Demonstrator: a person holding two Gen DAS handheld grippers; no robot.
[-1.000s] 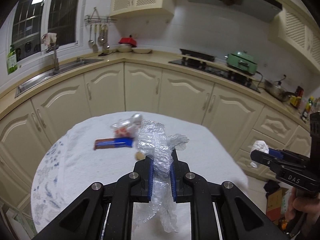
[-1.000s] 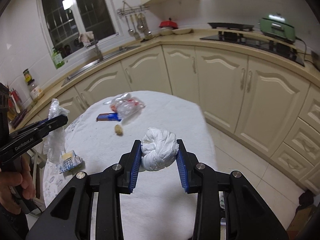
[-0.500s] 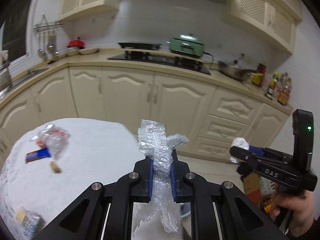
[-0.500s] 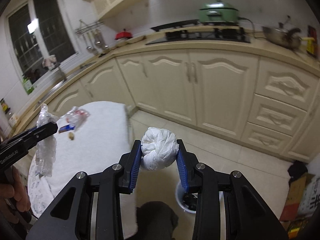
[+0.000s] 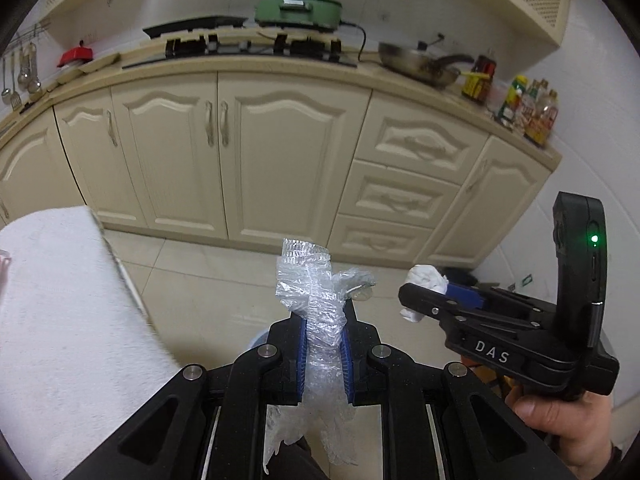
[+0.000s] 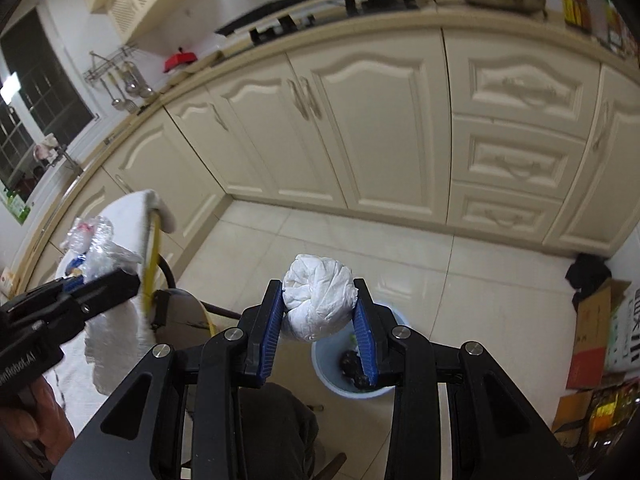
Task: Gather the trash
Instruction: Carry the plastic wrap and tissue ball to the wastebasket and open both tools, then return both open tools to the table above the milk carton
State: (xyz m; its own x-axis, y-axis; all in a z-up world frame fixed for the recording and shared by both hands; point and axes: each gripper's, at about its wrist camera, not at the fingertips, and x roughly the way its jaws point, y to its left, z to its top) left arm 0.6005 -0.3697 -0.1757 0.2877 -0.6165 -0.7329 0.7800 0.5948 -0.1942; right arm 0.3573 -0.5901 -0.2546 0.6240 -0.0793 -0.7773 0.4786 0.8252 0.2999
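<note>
Claws swung off the surface [image 5: 60,300] toward the bin [image 6: 332,376]: left claw [image 5: 323,354] clamps plastic wrap [image 5: 320,300], right claw [image 6: 320,324] clamps tissue wad [image 6: 318,300]; drop next.

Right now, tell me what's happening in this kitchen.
A person holds a gripper in each hand, collecting trash. The left gripper is shut on crumpled clear plastic wrap; the right gripper is shut on a white paper wad. Both hang over the tiled floor, with a pale blue bin just below the wad. More wrappers remain on the table.
</note>
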